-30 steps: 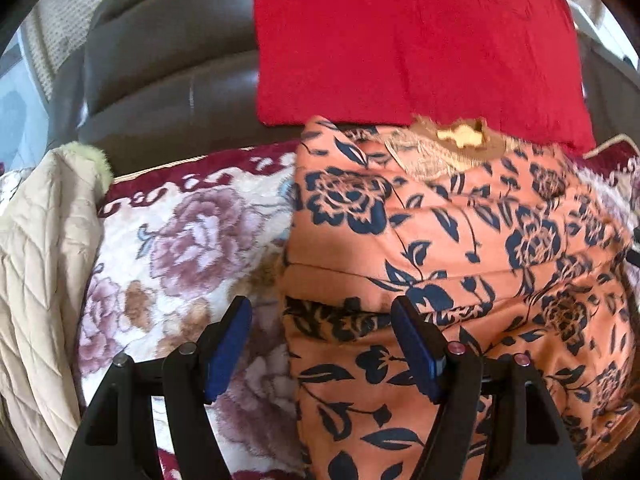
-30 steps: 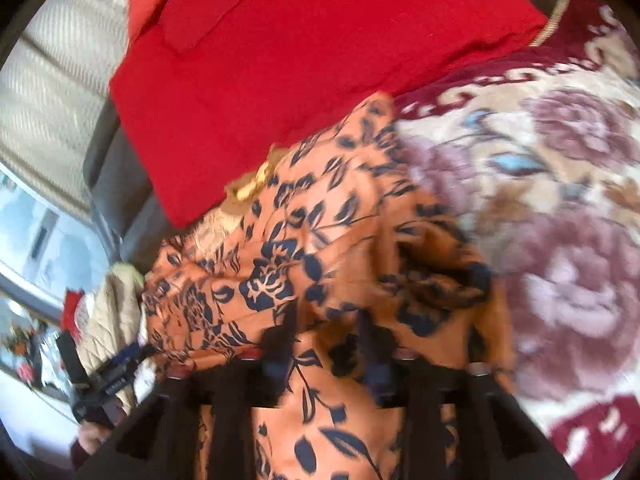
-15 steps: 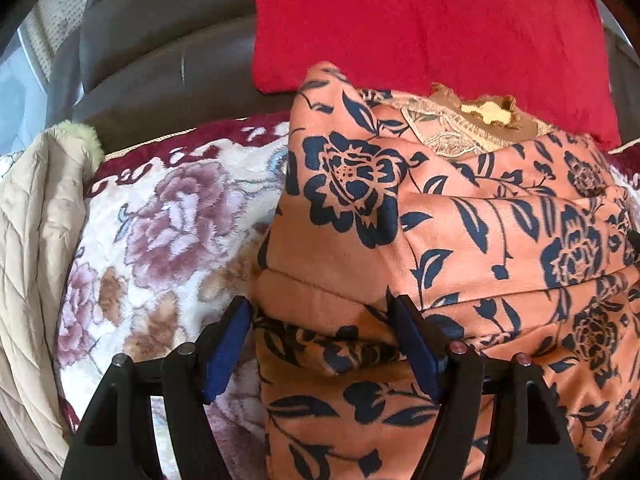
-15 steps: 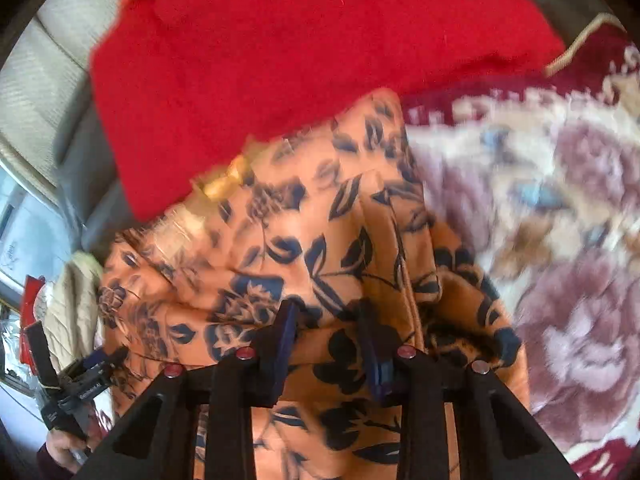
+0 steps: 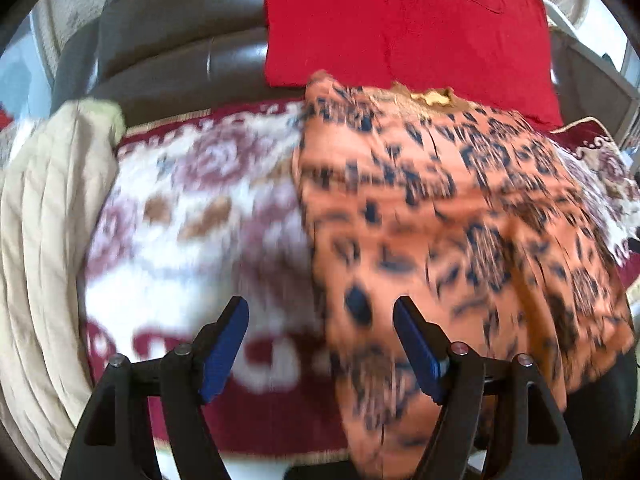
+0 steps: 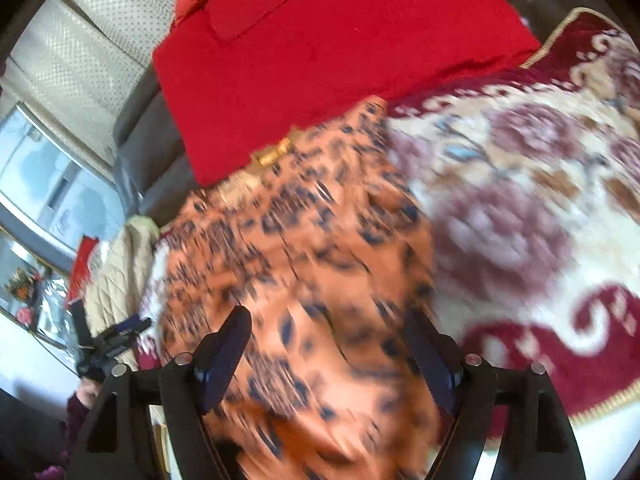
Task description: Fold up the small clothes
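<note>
**Orange floral garment folded on the blanket, both tongs released**

Orange cloth with dark blue flowers, the small garment (image 5: pixel 448 216), lay folded on the rose-patterned blanket (image 5: pixel 192 208), its far edge touching the red cushion (image 5: pixel 400 24) at twelve o'clock. My left gripper (image 5: pixel 320 344) stood spread wide and held nothing; the garment's left edge ran between its blue pads (image 5: pixel 224 348), with bare blanket from seven to ten o'clock. A quilted beige cover (image 5: pixel 44 216) bounded that side at nine o'clock, and the dark leather sofa back (image 5: pixel 172 52) rose at eleven.

My right gripper (image 6: pixel 328 344) was likewise spread, gripping nothing, above the garment (image 6: pixel 304 272), whose right edge met open blanket (image 6: pixel 520 208) from one to four o'clock. Motion blur smeared both views, so I could not tell whether either tong touched the cloth. I saw no containers.
</note>
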Demonstrator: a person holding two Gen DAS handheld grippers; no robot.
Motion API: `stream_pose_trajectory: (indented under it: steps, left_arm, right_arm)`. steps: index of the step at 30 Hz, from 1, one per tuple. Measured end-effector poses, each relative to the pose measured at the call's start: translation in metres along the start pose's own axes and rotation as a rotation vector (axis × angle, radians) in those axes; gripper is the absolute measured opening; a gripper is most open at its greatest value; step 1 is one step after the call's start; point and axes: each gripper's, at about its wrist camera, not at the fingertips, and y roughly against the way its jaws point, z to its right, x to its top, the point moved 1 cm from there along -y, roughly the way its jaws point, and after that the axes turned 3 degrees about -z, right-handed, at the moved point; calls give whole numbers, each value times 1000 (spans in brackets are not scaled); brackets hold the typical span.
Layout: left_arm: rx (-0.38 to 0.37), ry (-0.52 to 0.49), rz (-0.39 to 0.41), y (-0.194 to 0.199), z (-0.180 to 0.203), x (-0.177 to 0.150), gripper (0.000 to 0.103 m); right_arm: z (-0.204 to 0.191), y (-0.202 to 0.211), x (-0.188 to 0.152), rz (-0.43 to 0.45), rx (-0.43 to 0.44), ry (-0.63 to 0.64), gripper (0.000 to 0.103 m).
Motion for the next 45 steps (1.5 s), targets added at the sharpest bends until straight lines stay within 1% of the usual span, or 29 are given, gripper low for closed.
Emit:
stream_pose_trajectory:
  steps: [3,7,10,14,17,18,19,20,21,22,23,27,30,32,33,34,35,37,39,41,42,43,45]
  left_arm:
    - [-5,9,-18,8,-1,-34,76]
    - [-53,6,-64,12,5,-72,76]
    - [-88,36,-69,13,3,-88,76]
    - [-150,118,-69,10,-6,-99,76]
    - [-185,152,-61,8,-8,-102,75]
    - [-194,152,-62,6,-7,-102,73]
    - [-206,149,-70,4,-4,-103,64]
    - [-219,144,-79,2,-2,-104,52]
    - [-236,138,-92,-2,1,-105,48]
    - [-250,138,-100,-5,3,-105,46]
    - [-264,146,-105,-8,5,-106,46]
    - [-289,183,-114,-19,5,-105,46]
    - [-320,200,-110,-24,7,-102,46]
    - [-321,194,-111,-26,10,-101,44]
    - [-312,189,-116,-28,11,-100,41]
    - [-303,188,-121,-29,10,-100,29]
    - [-294,193,-124,-30,8,-101,20]
    - [-316,220,-128,-31,1,-102,12]
    - [-337,228,-125,-27,-4,-104,11]
    - [-331,206,-121,-25,-3,-104,12]
    - [-325,199,-125,-25,-1,-103,13]
    - [-325,198,-135,-27,0,-102,19]
    - [-319,194,-143,-30,5,-100,19]
  right_arm:
    - [10,12,-30,-27,-20,-7,82]
    - [24,13,-63,-69,-38,-18,82]
    - [40,4,-79,-94,-49,-48,82]
    - [63,-14,-95,-126,-6,-143,82]
    - [66,-26,-102,-152,78,-194,80]
    - [63,-27,-103,-150,96,-188,77]
    - [59,-28,-103,-147,100,-171,73]
    - [55,-28,-103,-146,98,-153,66]
    - [52,-29,-102,-146,94,-136,53]
    - [48,-29,-102,-144,89,-121,47]
    - [45,-29,-101,-140,80,-106,38]
    - [42,-33,-100,-144,65,-89,38]
    - [47,-40,-99,-174,62,-125,41]
    - [52,-43,-99,-188,77,-149,41]
    - [53,-43,-100,-186,79,-152,41]
    - [54,-43,-100,-183,80,-149,41]
    - [52,-43,-101,-181,82,-140,41]
    - [45,-41,-100,-170,71,-95,35]
    - [37,-39,-99,-158,47,-49,12]
    - [28,-34,-96,-144,27,-6,11]
    - [24,-30,-95,-135,32,10,10]
    - [20,-26,-93,-125,41,23,10]
    - [12,-19,-89,-102,55,48,10]
